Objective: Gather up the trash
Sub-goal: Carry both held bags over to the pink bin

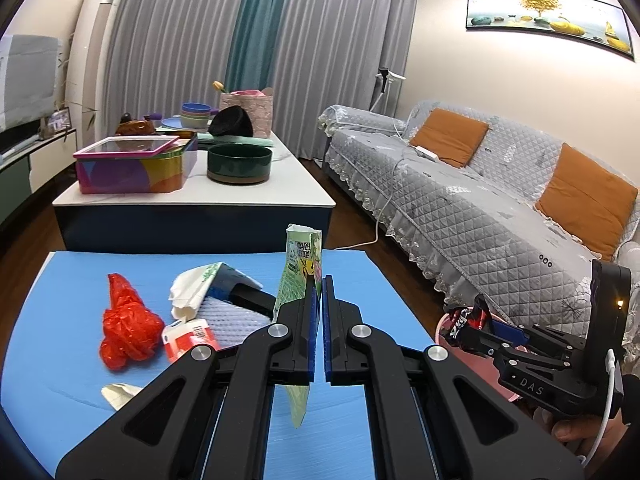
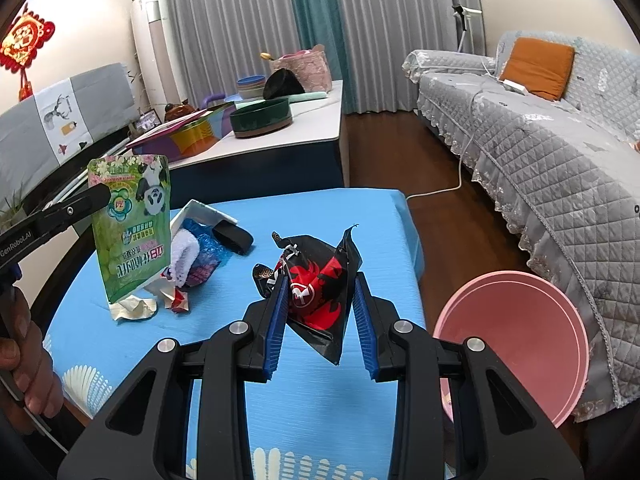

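Now two pieces of trash are lifted off the table. The green panda pouch [image 1: 302,276] hangs edge-on in the left tool [image 1: 322,292], whose blue pads are closed fully on its thin film. The black and red snack wrapper [image 2: 320,280] sits crumpled in the right tool [image 2: 320,300]; these jaws stand partly apart, pressed on its two sides. Both pieces are above the blue table [image 2: 360,220]. On it the rest of the trash remains: a red plastic bag [image 1: 126,320], a white tissue [image 1: 188,292], a white foam net [image 1: 234,316] and a small red and white carton [image 1: 188,336]. The pink bin [image 2: 516,340] waits on the floor beside the table, near the grey sofa [image 2: 552,140]. I think the wrapper can slip, because crumpled foil gives way under the pads. The long pouch may also catch the bin's rim and fall outside.
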`<state>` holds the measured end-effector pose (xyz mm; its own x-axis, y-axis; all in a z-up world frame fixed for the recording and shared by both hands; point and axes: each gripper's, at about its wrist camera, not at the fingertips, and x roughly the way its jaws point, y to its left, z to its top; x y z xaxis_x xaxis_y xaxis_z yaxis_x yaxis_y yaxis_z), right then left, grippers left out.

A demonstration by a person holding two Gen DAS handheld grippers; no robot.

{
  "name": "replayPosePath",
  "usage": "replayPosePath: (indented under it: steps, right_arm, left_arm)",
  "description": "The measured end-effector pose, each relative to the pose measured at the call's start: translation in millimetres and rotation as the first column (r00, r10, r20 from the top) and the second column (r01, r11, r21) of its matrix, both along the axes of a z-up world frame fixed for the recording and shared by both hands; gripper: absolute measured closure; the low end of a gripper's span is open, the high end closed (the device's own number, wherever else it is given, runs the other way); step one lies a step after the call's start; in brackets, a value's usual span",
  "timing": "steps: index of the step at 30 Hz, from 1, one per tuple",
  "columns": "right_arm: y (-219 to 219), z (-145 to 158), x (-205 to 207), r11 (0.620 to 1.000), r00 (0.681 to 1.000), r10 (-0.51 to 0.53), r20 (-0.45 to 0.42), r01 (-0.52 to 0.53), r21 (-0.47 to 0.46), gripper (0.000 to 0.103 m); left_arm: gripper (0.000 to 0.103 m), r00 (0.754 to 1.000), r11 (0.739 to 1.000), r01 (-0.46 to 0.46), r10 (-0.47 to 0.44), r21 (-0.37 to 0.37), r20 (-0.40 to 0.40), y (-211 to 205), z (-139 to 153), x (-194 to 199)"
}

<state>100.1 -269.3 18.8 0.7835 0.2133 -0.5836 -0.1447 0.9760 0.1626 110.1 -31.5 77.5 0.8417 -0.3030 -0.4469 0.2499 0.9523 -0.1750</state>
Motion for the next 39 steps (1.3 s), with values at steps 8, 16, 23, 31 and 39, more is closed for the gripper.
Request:
replayPosePath:
  steps: [8, 16, 23, 31, 39]
  right_arm:
    - [-17, 0, -2, 1.0, 1.0, -0.028, 0.001, 0.028, 0.008, 0.07]
    - [-36, 0, -6, 0.998, 0.998, -0.062, 0.004, 0.062, 0.013, 0.07]
    - [-53, 2, -12, 0.996, 0.996, -0.094, 0.01, 0.094, 0.011, 0.07]
    - [-80, 4, -19, 0.987, 0.987, -0.158, 0.012, 0.157, 0.016, 0.07]
    - [-117, 9, -27, 0.97, 0.97, -0.243, 0.014, 0.243, 0.03, 0.07]
  left_arm:
    - [0.101, 0.999, 0.999, 0.032, -0.032, 0.005, -0.003, -20, -2, 3]
    - [0.101, 0.998, 0.998, 0.066, -0.066, 0.01, -0.003, -41, -2, 6]
    - [0.101, 0.996, 0.995, 0.094, -0.094, 0.014, -0.005, -56, -4, 6]
    - [0.101, 0.991, 0.991, 0.132, -0.132, 0.017, -0.006, -76, -4, 6]
    - [0.101, 0.983, 0.983, 0.183, -0.182, 0.01, -0.016, -98, -5, 6]
